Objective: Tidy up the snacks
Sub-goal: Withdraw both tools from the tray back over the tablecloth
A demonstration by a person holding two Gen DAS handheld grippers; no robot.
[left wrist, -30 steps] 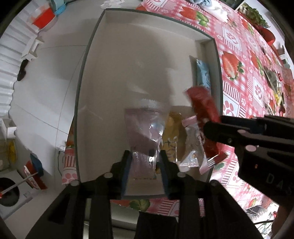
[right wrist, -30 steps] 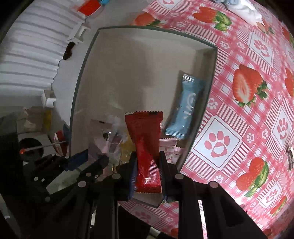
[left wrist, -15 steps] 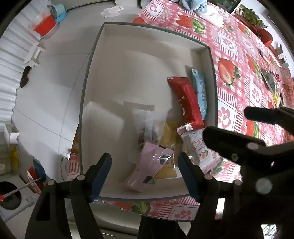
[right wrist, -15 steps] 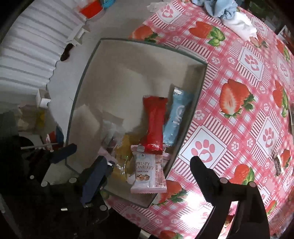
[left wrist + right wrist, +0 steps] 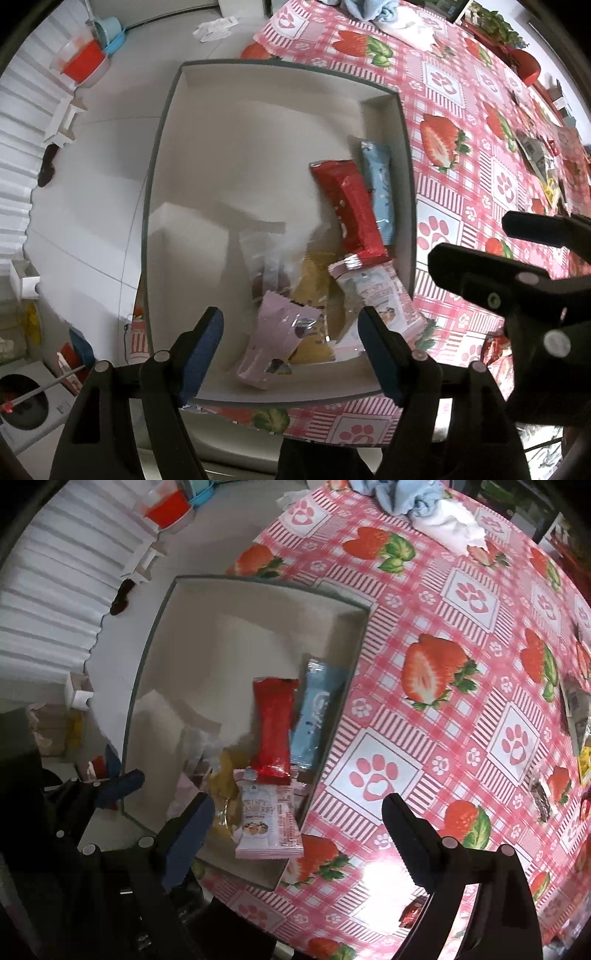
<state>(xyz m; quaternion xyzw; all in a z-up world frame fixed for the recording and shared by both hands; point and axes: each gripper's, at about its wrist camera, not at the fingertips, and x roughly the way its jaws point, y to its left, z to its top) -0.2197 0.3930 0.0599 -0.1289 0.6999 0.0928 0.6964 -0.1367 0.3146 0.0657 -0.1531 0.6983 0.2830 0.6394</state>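
— What are my grippers holding?

— Nothing. I see my left gripper (image 5: 291, 343) spread wide above the box (image 5: 162, 155), and my right gripper (image 5: 295, 819) wide too, empty.

— And the snacks?

— In the box, at its near end: red bar (image 5: 275, 727) beside the blue bar (image 5: 314, 716), pink packet (image 5: 277, 339), white pouch (image 5: 266, 819) leaning on the rim.

The box (image 5: 162, 155) floor is bare across its far and left parts. Snack packets (image 5: 354, 206) crowd the near right corner. Its walls enclose all sides.
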